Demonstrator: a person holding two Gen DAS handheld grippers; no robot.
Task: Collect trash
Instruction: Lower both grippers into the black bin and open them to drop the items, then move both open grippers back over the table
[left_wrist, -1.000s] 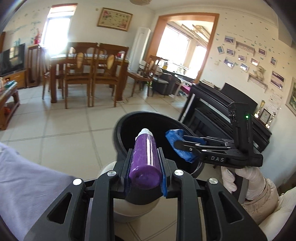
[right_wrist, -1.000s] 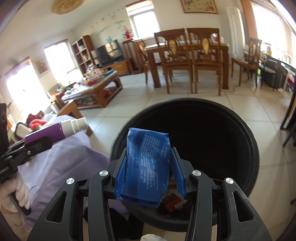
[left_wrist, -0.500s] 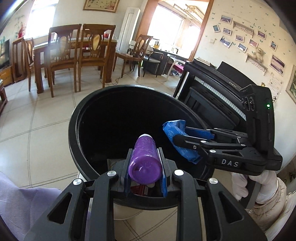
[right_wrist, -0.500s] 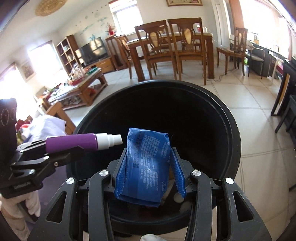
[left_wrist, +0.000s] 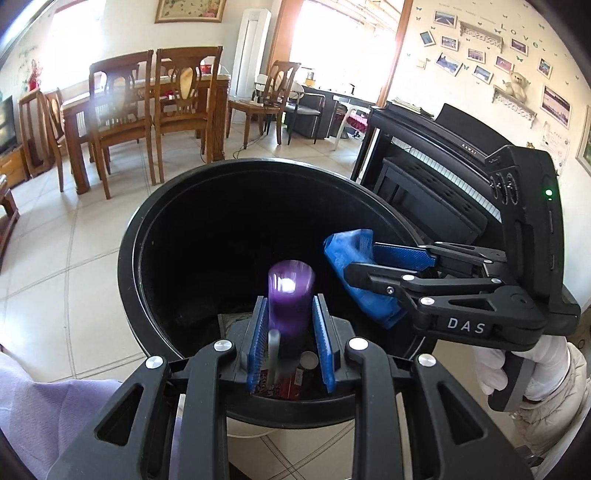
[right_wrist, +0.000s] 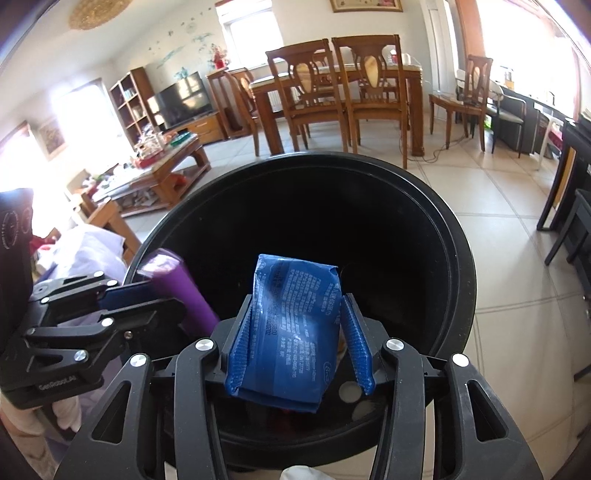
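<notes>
A black round trash bin (left_wrist: 129, 258) (right_wrist: 458, 258) stands on the tiled floor below both grippers. My left gripper (left_wrist: 290, 332) has opened its jaws; the purple spray bottle (left_wrist: 290, 302) (right_wrist: 184, 295) sits loose and blurred between the blue pads, tipped nose-down into the bin. My right gripper (right_wrist: 295, 339), also in the left wrist view (left_wrist: 369, 266), is over the bin's right side with a blue wrapper packet (right_wrist: 295, 325) (left_wrist: 354, 273) between its pads. Some trash (left_wrist: 288, 384) lies at the bin bottom.
A black piano (left_wrist: 443, 158) stands right of the bin. A wooden dining table with chairs (right_wrist: 332, 85) is behind it. A coffee table (right_wrist: 162, 166) with clutter is at the left. Purple cloth (left_wrist: 37, 406) lies near left.
Both grippers moved forward over the bin mouth. The left jaws have spread and the purple bottle has tilted nose-down, slipping between them. The blue packet stays in the right gripper.
</notes>
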